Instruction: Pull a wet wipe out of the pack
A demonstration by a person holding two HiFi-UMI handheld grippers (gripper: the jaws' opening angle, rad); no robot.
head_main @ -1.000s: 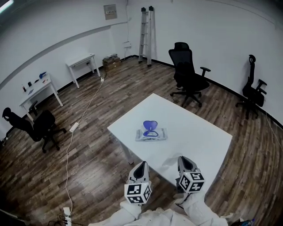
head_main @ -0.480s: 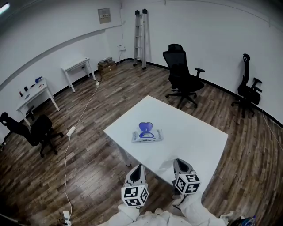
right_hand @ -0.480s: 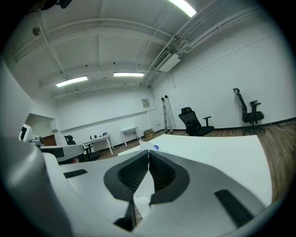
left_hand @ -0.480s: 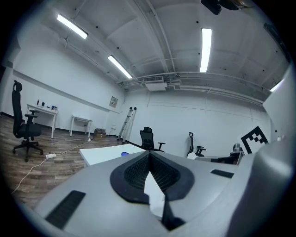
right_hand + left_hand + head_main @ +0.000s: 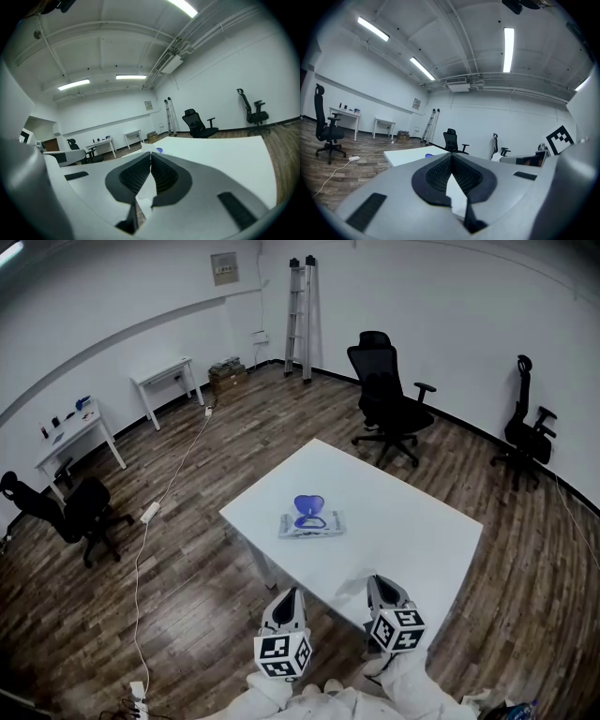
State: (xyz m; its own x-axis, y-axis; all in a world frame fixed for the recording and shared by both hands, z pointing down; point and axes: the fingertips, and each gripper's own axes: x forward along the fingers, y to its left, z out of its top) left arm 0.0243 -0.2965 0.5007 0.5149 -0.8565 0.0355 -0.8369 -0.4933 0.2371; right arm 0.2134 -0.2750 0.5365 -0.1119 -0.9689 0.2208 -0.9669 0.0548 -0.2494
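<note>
A flat wet wipe pack (image 5: 311, 524) lies near the middle of the white table (image 5: 412, 531), with its blue lid (image 5: 308, 507) flipped up at the far side. My left gripper (image 5: 286, 598) hovers at the table's near edge, well short of the pack, its jaws shut with nothing between them. My right gripper (image 5: 384, 585) sits beside it over the near part of the table, also shut and empty. In the left gripper view the left gripper (image 5: 451, 159) points level at the table. From the right gripper view, only a speck of the blue lid (image 5: 160, 150) shows past the right gripper (image 5: 151, 157).
Two black office chairs (image 5: 389, 401) (image 5: 528, 427) stand beyond the table. A ladder (image 5: 300, 317) leans on the far wall. Small white desks (image 5: 171, 382) and another chair (image 5: 70, 512) stand at the left. A cable with a power strip (image 5: 150, 513) runs across the wood floor.
The view shifted slightly, so the table and pack sit a little higher and further left in the head view. Both grippers stayed put and stayed shut.
</note>
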